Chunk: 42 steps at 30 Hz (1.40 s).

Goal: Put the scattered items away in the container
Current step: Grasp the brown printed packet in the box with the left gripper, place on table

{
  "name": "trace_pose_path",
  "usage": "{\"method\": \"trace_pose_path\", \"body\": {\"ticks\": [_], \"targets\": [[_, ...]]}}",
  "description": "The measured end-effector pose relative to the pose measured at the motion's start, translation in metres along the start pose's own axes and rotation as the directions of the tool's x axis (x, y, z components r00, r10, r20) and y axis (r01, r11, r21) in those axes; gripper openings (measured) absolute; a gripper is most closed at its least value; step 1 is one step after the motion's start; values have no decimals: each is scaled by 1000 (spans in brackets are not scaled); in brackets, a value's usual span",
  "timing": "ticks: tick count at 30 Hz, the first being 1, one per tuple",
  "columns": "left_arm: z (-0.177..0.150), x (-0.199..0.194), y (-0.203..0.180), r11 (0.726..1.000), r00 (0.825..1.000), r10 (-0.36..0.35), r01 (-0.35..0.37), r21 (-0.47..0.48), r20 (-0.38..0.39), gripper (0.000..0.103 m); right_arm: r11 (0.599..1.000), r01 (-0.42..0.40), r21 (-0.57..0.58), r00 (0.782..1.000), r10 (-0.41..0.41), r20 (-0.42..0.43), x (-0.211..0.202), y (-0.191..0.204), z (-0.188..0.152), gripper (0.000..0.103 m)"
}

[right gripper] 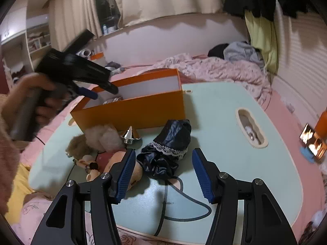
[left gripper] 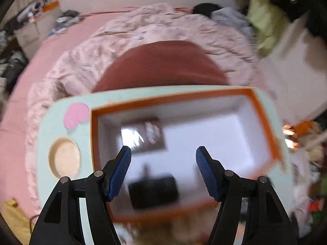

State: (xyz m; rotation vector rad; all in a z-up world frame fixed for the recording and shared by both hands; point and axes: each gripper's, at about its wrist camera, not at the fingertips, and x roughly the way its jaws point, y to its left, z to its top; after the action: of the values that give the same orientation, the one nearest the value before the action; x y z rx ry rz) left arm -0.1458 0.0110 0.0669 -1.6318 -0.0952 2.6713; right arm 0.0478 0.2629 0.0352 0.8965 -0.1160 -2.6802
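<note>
An orange box (right gripper: 130, 110) with a white inside stands on a mint-green tray table (right gripper: 214, 122). My left gripper (left gripper: 163, 163) is open and empty, hovering over the box (left gripper: 263, 110), which holds a dark packet (left gripper: 143, 134) and a black item (left gripper: 153, 192). It also shows in the right wrist view (right gripper: 102, 91) above the box's left end. My right gripper (right gripper: 163, 173) is open and empty, just above a black lace-trimmed cloth (right gripper: 169, 149). A fluffy beige toy (right gripper: 98, 138), a silver cone (right gripper: 129, 135) and a doll with beads (right gripper: 96, 165) lie in front of the box.
The table (left gripper: 61, 122) sits on a bed with a pink quilt (left gripper: 143, 30) and a red cushion (left gripper: 163, 63). A black cord (right gripper: 184, 210) loops on the table's near side. A slot (right gripper: 251, 130) is cut in the table's right part. Clothes pile at the bed's head (right gripper: 241, 53).
</note>
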Motion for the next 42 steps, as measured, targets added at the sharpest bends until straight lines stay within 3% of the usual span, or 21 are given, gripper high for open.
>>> {"method": "trace_pose_path", "body": {"ticks": [5, 10, 13, 16, 18, 21, 24, 26, 28, 31, 35, 38, 42], "targets": [[8, 33, -4, 983, 982, 182, -182, 3, -46, 66, 999, -30, 44, 999, 31, -10, 2, -10, -3, 58], [12, 47, -11, 971, 968, 239, -237, 31, -72, 66, 997, -45, 57, 999, 45, -6, 0, -14, -4, 58], [13, 50, -16, 970, 969, 239, -235, 59, -64, 66, 997, -51, 66, 999, 51, -5, -1, -15, -4, 58], [11, 43, -21, 988, 988, 138, -132, 76, -72, 66, 996, -56, 72, 998, 57, -4, -2, -15, -4, 58], [9, 40, -22, 992, 991, 107, -102, 72, -77, 66, 995, -59, 76, 998, 60, -8, -2, -15, -4, 58], [10, 40, -21, 984, 984, 168, -164, 68, -63, 66, 995, -60, 76, 998, 61, -11, -2, -14, -5, 58], [13, 50, -18, 982, 979, 186, -182, 52, -87, 66, 995, -60, 76, 998, 62, -14, -1, -14, -4, 58], [13, 52, -17, 985, 982, 171, -168, 45, -81, 66, 995, -60, 78, 998, 62, -15, -1, -14, -4, 58], [12, 51, -16, 991, 987, 132, -129, 37, -88, 56, 995, -60, 80, 998, 61, -14, -2, -13, -5, 58], [11, 46, -13, 998, 993, 56, -54, 21, -100, 55, 995, -61, 84, 998, 62, -16, -2, -14, -5, 58], [5, 10, -7, 999, 999, -49, 49, 23, 4, 56, 995, -58, 81, 998, 60, -17, -1, -14, -5, 58], [-11, -35, 1, 988, 985, -152, 150, 36, 86, 56, 996, -55, 76, 998, 57, -20, 0, -16, -6, 58], [-45, -78, 12, 968, 960, -245, 234, 89, 138, 56, 996, -52, 73, 998, 53, -23, 1, -15, -6, 58]]}}
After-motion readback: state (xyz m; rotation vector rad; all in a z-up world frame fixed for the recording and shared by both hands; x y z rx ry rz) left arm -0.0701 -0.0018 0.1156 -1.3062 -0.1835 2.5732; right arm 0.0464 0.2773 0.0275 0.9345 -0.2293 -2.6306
